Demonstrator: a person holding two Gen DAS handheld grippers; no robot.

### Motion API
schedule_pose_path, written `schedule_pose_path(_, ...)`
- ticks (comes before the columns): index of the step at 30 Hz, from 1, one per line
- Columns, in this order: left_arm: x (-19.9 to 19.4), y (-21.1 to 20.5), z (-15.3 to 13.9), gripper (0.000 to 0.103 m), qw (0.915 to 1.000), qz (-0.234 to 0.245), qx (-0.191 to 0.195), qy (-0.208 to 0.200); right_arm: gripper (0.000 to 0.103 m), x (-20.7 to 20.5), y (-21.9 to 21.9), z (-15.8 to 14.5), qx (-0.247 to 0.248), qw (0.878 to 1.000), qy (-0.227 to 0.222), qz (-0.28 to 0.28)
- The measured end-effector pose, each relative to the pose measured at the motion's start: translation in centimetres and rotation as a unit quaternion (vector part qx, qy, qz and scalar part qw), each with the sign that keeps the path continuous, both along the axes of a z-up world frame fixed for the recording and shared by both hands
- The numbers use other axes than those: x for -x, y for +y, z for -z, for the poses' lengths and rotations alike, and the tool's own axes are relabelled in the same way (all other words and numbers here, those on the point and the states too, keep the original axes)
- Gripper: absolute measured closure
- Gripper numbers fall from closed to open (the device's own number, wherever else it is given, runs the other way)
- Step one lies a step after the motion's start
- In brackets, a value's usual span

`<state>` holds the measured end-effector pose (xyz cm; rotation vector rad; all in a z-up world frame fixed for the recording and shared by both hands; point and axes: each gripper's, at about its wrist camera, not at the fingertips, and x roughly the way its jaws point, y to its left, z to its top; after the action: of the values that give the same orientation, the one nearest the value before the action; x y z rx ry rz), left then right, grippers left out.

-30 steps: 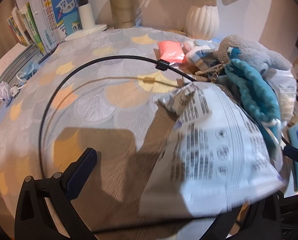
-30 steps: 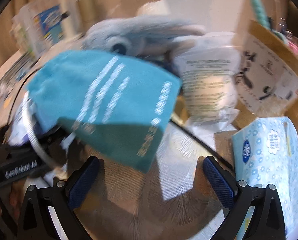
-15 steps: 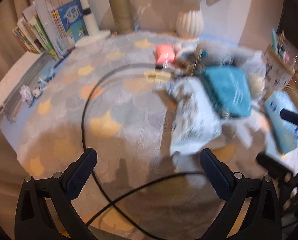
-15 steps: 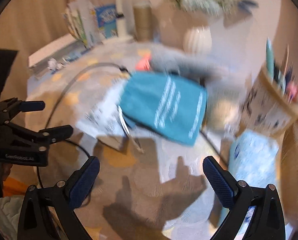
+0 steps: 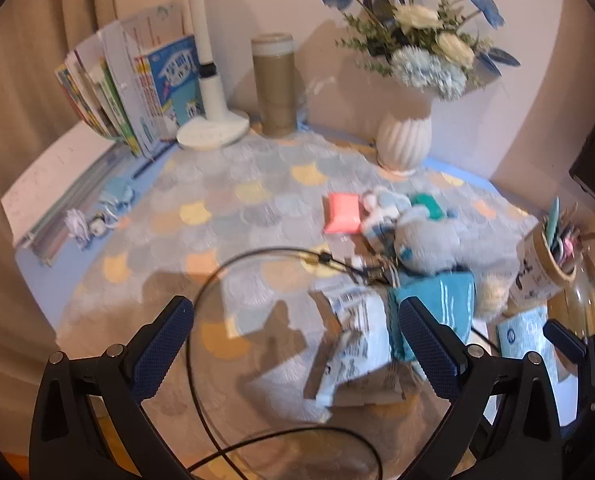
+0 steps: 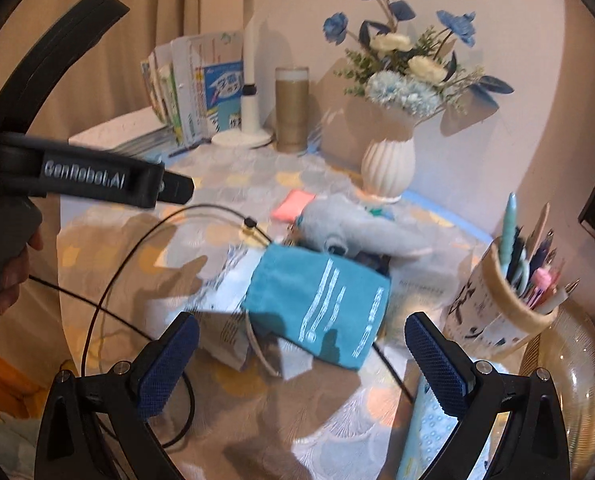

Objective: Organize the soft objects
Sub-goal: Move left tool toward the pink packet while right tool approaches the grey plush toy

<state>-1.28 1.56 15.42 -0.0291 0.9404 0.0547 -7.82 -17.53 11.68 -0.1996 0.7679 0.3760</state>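
Observation:
A teal cloth pouch point(image 6: 321, 304) lies on the patterned tablecloth, partly over a white printed plastic bag point(image 6: 227, 300). A grey plush toy point(image 6: 353, 228) lies just behind the pouch. A pink soft packet point(image 6: 291, 205) lies beyond the plush. In the left wrist view the pouch point(image 5: 449, 300), bag point(image 5: 357, 340), plush point(image 5: 425, 240) and pink packet point(image 5: 342, 214) lie in a cluster at centre right. My left gripper point(image 5: 297, 344) is open and empty, held above the table's near side. My right gripper point(image 6: 302, 360) is open and empty, above and in front of the pouch.
A black cable point(image 5: 201, 340) loops over the table's near side. A white vase of flowers point(image 5: 404, 142), a lamp base point(image 5: 213, 130), a tan canister point(image 5: 275, 86) and books point(image 5: 129, 92) stand at the back. A pen cup point(image 6: 505, 312), tissue pack point(image 6: 421, 432) and glass jar point(image 6: 573, 384) stand right.
Both grippers have pulled back and risen from the pile. The white bag and teal pouch, close up a second ago, now lie on the table farther away. Both grippers stay open.

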Motion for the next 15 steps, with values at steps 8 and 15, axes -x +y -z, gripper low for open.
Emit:
schedule_pose_path(8, -1.5, 0.4, -0.8, 0.001, 0.9996, -0.018, -0.02, -0.012, 0.0, -1.7, -0.2, -1.5, -0.008, 0.999, -0.019, 0.025)
schedule_pose_path(15, -2.7, 1.6, 0.2, 0.001, 0.9995, -0.032, -0.001, 0.001, 0.0, -4.2, -0.5, -1.8, -0.009, 0.999, -0.008, 0.043)
